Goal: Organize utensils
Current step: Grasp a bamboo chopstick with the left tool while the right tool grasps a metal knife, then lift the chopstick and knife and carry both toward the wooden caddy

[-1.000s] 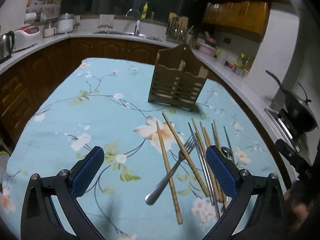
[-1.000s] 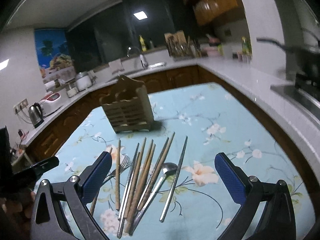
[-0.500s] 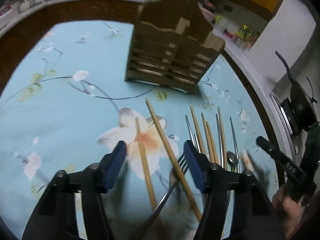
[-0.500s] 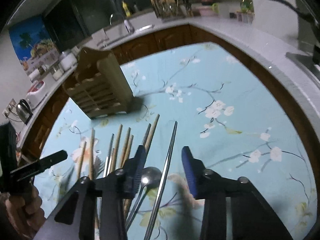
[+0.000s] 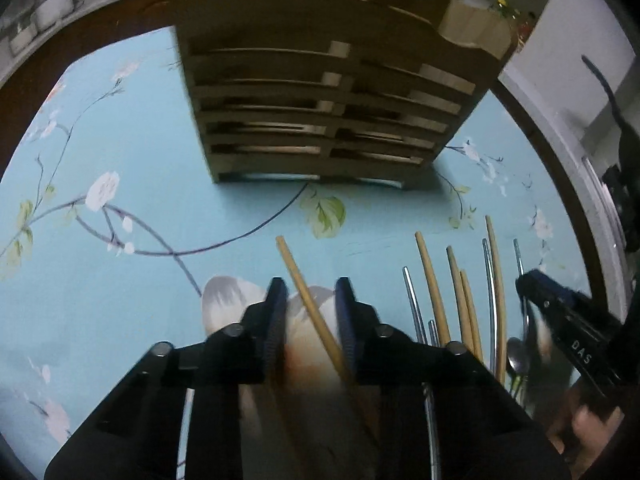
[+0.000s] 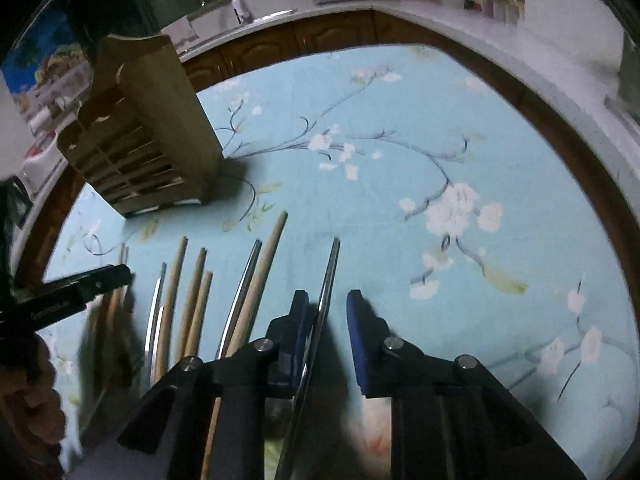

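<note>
Grippers low over table: left gripper [image 5: 310, 294] straddles wooden chopstick [image 5: 308, 300], right gripper [image 6: 327, 304] straddles metal chopstick [image 6: 320, 320], unclamped.

Free room: broad stretch of flowered cloth on the counter [image 6: 500, 152], right of the metal chopstick [image 6: 326, 292], bare and open to a claw. Open cloth also lay left of the wooden chopstick [image 5: 304, 292].

Obstacles: wooden utensil rack [image 5: 320, 120] stood upright at the far side, a strip of bare cloth between its base and the utensil tips. Row of chopsticks [image 5: 460, 300] lay close-packed side by side, gaps narrow. Left claw [image 5: 310, 312] and right claw [image 6: 326, 328] flanked that row, each straddling one stick.
</note>
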A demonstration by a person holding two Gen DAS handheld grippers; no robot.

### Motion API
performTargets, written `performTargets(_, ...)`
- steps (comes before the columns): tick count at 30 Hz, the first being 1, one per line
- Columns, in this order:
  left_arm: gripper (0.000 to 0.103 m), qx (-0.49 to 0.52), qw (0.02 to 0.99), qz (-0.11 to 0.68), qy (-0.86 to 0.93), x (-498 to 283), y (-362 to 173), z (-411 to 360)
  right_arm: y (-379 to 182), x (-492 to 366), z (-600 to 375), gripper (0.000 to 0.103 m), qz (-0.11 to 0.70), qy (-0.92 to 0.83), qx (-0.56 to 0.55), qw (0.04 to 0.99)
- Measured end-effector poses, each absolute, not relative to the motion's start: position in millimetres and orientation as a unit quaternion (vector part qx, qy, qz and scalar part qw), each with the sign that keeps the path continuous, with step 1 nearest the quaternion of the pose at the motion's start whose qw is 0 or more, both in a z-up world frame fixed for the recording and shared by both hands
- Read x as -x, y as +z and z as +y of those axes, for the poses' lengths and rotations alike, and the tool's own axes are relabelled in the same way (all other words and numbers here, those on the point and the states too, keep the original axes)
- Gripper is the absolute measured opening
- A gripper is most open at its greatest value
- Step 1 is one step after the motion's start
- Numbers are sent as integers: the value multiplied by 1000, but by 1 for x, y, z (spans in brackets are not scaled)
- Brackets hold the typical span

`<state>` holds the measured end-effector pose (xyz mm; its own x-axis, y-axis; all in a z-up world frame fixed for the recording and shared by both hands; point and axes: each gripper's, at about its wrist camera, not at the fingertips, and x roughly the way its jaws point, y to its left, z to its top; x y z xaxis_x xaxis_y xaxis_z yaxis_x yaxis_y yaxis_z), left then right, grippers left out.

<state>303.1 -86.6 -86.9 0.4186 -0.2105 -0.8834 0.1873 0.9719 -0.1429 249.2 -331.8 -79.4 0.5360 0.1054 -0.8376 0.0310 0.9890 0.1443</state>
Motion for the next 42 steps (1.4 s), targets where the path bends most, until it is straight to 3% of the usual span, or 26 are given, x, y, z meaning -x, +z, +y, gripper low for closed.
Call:
performTargets(6, 4, 2, 844, 519, -135, -303, -87, -97, -81, -260, -324, 6, 477, 19, -47, 877)
performTargets(16, 4, 35, 859, 472, -193, -260, -41, -91, -43, -223, -331, 5, 438, 71, -115, 889)
performTargets(30, 4, 96, 896, 375, -219, -198, 56, -23, 64, -177, -316, 5, 329, 125, -115, 929)
performTargets(42, 4, 124, 921, 307, -207, -184, 98, 9, 109, -182, -302, 5, 274, 135, -107, 946)
